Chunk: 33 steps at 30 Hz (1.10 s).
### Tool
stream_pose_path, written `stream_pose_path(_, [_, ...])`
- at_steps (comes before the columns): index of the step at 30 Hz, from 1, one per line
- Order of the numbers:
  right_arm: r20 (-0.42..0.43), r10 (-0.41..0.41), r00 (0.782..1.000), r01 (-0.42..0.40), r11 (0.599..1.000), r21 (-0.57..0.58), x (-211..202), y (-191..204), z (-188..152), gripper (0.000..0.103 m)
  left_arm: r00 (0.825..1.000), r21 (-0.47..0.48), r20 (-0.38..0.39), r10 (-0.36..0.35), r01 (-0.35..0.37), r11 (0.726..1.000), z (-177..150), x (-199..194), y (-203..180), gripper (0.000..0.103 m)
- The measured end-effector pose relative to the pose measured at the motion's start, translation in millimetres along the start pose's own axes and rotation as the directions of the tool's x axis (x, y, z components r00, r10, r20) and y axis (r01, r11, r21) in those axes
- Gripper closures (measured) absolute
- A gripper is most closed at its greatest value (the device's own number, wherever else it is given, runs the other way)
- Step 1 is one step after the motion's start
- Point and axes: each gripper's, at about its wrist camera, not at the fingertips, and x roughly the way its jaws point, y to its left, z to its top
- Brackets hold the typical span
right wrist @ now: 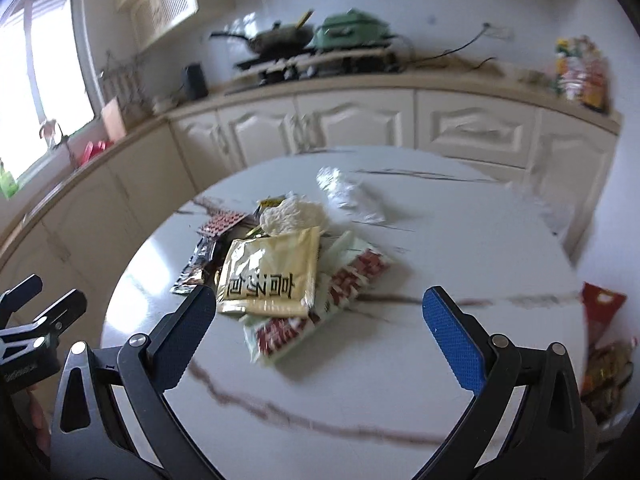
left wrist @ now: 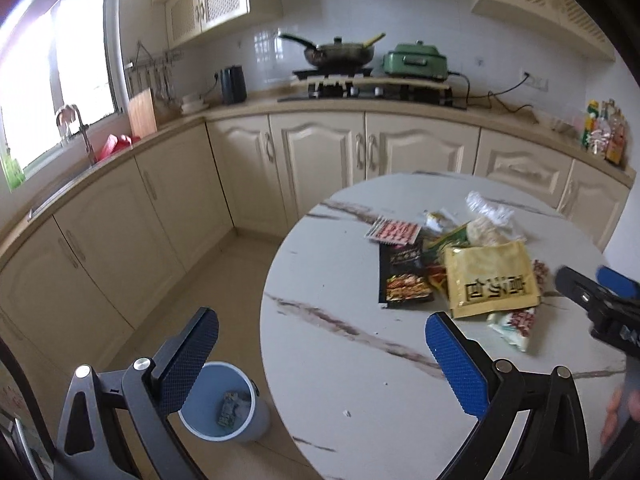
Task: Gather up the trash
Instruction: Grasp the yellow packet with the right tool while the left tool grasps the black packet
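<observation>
On the floor, left: a blue bin stands upright beside the round marble table, mouth up, with one crumpled wrapper lying at its bottom.
Wrapper pile: on the table's far half, a loose heap of packets touching and overlapping.
Black packet: leftmost of the heap, flat, long axis running away from the camera toward the cabinets.
Red-and-white patterned packet: just behind the black one, tilted, long axis slanting across.
Yellow sachet: lies on top of the heap, printing upside down to both cameras, long axis roughly across the table.
Red-and-white bag: partly under the sachet, its long axis pointing diagonally toward the near edge.
Clear crumpled plastic: at the back of the heap.
Left gripper: jaws spread wide, holding nothing, one finger over the bin and floor, the other over the table.
Right gripper: jaws spread wide, empty, hanging above the table just short of the heap; its left finger overlaps the sachet's corner in the picture, and contact cannot be told.
Left wrist view only: the bin and its contents.
Right wrist view only: a red packet off the table's right edge; this picture is motion-blurred.
</observation>
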Motion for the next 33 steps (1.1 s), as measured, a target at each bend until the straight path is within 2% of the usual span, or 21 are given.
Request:
stream_pose_path(6, [-0.086, 0.065, 0.994, -0.068, 0.997, -0.032, 61, 7, 21, 0.000, 0.999, 0.013, -0.038, -0.027, 0.027, 1.000, -7, 31, -4, 0.001])
stream_pose_path(10, [-0.144, 0.089, 0.986, -0.096, 0.994, -0.044, 88, 13, 21, 0.002, 0.998, 0.025, -0.051, -0.036, 0.037, 0.999, -5, 50, -6, 0.001])
stream_pose_path(11, [-0.155, 0.098, 0.983, -0.106, 0.993, -0.044, 92, 14, 18, 0.007, 0.997, 0.024, -0.060, -0.038, 0.040, 0.999, -4, 56, -6, 0.001])
stream_pose_path(12, [-0.154, 0.100, 0.983, -0.108, 0.993, -0.044, 94, 15, 17, 0.022, 0.997, 0.022, -0.068, -0.041, 0.043, 0.999, -3, 62, -7, 0.001])
stream_pose_path(14, [-0.145, 0.100, 0.984, -0.108, 0.993, -0.049, 93, 15, 16, 0.035, 0.995, 0.014, -0.086, -0.051, 0.052, 0.999, -2, 71, -4, 0.001])
stream_pose_path(16, [-0.124, 0.106, 0.987, -0.112, 0.992, -0.048, 86, 13, 17, 0.056, 0.994, 0.004, -0.093, -0.056, 0.057, 0.998, -1, 78, -3, 0.001])
stream_pose_path(20, [-0.106, 0.123, 0.987, -0.128, 0.991, -0.045, 78, 11, 19, 0.067, 0.990, -0.013, -0.116, -0.086, 0.085, 0.996, 3, 90, -4, 0.001])
stream_pose_path(21, [-0.093, 0.137, 0.986, -0.141, 0.989, -0.037, 75, 10, 19, 0.080, 0.988, -0.016, -0.120, -0.100, 0.099, 0.995, 4, 94, -6, 0.001])
stream_pose_path(24, [-0.048, 0.177, 0.983, -0.178, 0.984, -0.028, 59, 8, 20, 0.086, 0.979, -0.024, -0.149, -0.140, 0.138, 0.990, 9, 107, -13, 0.001])
stream_pose_path(26, [0.001, 0.178, 0.984, -0.178, 0.983, -0.040, 45, 9, 22, 0.090, 0.976, -0.022, -0.166, -0.140, 0.138, 0.990, 13, 116, -19, 0.001])
stream_pose_path(27, [0.022, 0.181, 0.983, -0.180, 0.983, -0.045, 39, 9, 23, 0.097, 0.976, -0.012, -0.168, -0.140, 0.140, 0.990, 16, 121, -24, 0.001])
stream_pose_path(33, [0.071, 0.138, 0.988, -0.130, 0.985, -0.117, 22, 20, 33, 0.098, 0.966, 0.020, -0.221, -0.134, 0.142, 0.990, 27, 152, -44, 0.001])
